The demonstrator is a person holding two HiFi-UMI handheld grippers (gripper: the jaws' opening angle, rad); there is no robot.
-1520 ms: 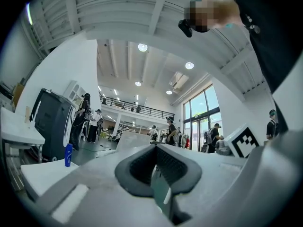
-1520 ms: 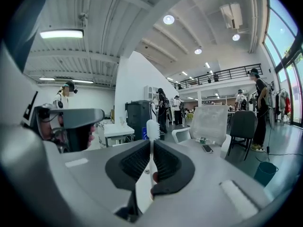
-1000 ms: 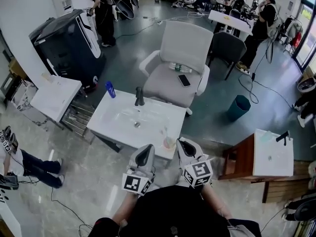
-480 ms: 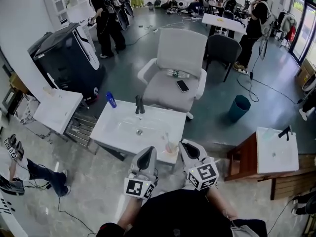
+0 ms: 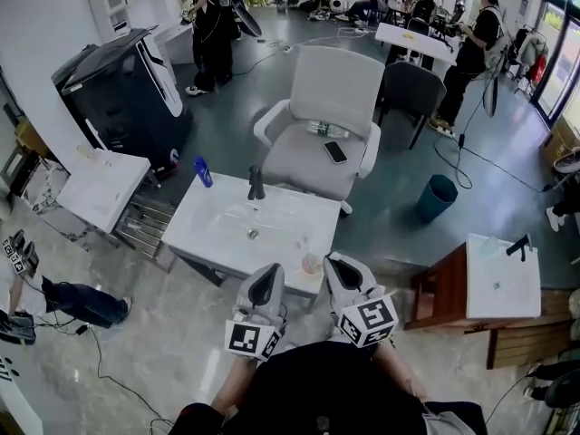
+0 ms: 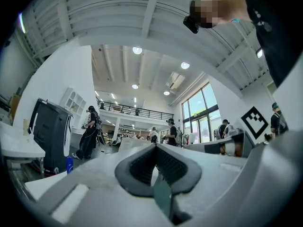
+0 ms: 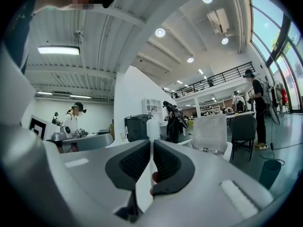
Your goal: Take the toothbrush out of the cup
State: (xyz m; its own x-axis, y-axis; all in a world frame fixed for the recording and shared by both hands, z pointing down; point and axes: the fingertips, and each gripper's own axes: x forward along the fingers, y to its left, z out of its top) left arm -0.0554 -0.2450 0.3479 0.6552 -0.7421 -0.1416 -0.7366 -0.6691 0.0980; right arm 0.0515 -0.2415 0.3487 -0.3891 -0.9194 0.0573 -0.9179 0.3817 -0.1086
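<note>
Almost nothing has moved over the last second. The view sways a little and people walk about in the background, but both tools hang where they were, close to the person's body at the near edge of the surface (image 5: 217, 220). The cup (image 5: 311, 263) has not shifted either. It stands by the near edge, towards the near right corner, and the toothbrush (image 5: 304, 246) rises out of it, leaning slightly to the far left.

The left tool (image 5: 268, 275) is closed, with its ribbed pads (image 6: 142, 164) meeting at the tips and nothing between them. The right tool (image 5: 337, 263) is closed down to a thin slit between its pads (image 7: 168, 162), and it grips nothing. The cup sits just beyond and between the two tips, nearer the right one.

The step in hand looks like the reach, which has not yet begun. The right tool seems better placed to take the brush. It would need to open first, then come down over the handle well above the rim and close on the handle alone.

The cup looks small and light and stands close to the edge, so a nudge from either tool could tip it or push it off. It would help to steady its wall with the left tool. Drawing the brush up along its own lean, not sideways, should keep the cup from being dragged along.
</note>
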